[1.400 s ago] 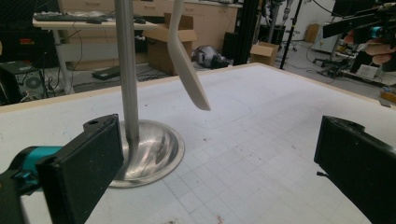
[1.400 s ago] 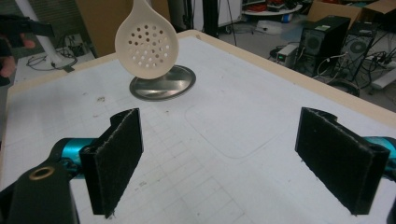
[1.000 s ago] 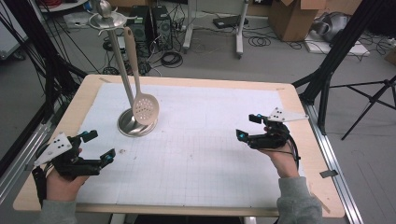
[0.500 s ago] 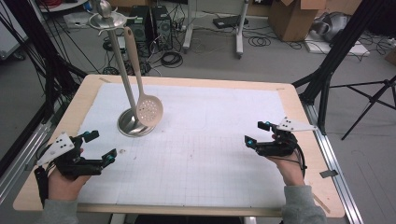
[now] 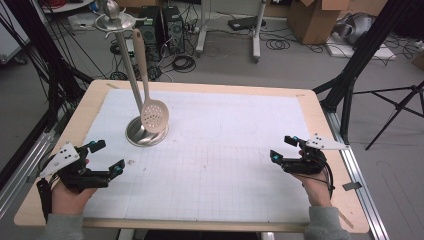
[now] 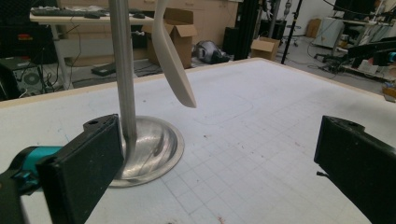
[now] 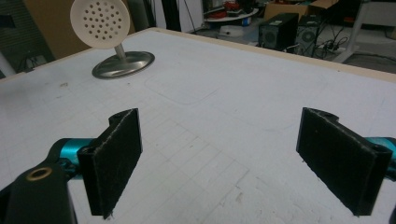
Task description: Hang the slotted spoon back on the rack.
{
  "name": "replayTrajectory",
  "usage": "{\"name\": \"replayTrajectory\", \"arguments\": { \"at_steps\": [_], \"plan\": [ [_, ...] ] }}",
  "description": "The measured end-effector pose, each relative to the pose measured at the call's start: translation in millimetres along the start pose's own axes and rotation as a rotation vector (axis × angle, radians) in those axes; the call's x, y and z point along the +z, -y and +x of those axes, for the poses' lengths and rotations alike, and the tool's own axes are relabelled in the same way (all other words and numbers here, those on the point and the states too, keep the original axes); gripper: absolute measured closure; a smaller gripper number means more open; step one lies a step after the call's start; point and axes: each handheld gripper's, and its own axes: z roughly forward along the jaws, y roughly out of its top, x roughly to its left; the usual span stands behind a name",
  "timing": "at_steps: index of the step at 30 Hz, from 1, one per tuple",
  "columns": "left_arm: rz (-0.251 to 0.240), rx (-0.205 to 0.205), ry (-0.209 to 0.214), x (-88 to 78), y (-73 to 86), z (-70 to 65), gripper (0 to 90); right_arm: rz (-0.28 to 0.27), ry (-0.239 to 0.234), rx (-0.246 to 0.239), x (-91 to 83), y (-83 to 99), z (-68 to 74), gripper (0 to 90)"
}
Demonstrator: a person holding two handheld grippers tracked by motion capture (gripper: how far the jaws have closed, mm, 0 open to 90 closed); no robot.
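From above, a skimmer [image 5: 153, 113] is seen hanging upright on a stand [image 5: 131, 80] at the table's [image 5: 210, 90] far left, ahead of the nearer left gripper [image 5: 102, 157] and well apart from the right gripper [image 5: 284, 149]. In the left gripper view, wide-apart jaws are levelled at the stand's base [image 6: 154, 151]. In the right gripper view, empty jaws gape and the skimmer is seen far off.

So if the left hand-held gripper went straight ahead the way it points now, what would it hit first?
Probably the stand: the left hand-held gripper is open, and its left jaw lines up with the pole and round base. The hanging skimmer sits just beyond; depth is unclear.
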Motion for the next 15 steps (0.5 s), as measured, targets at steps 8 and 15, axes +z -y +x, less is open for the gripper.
{"name": "replayTrajectory", "arguments": {
  "at_steps": [8,15],
  "plan": [
    [0.008,-0.002,0.001,1.7,1.6,-0.1,1.8,-0.020,0.027,0.009,-12.3,9.2,-3.1,13.5],
    [0.012,0.000,0.004,2.6,2.0,-1.2,1.8,-0.041,0.051,0.017,-24.4,17.2,-5.8,13.4]
  ]
}}
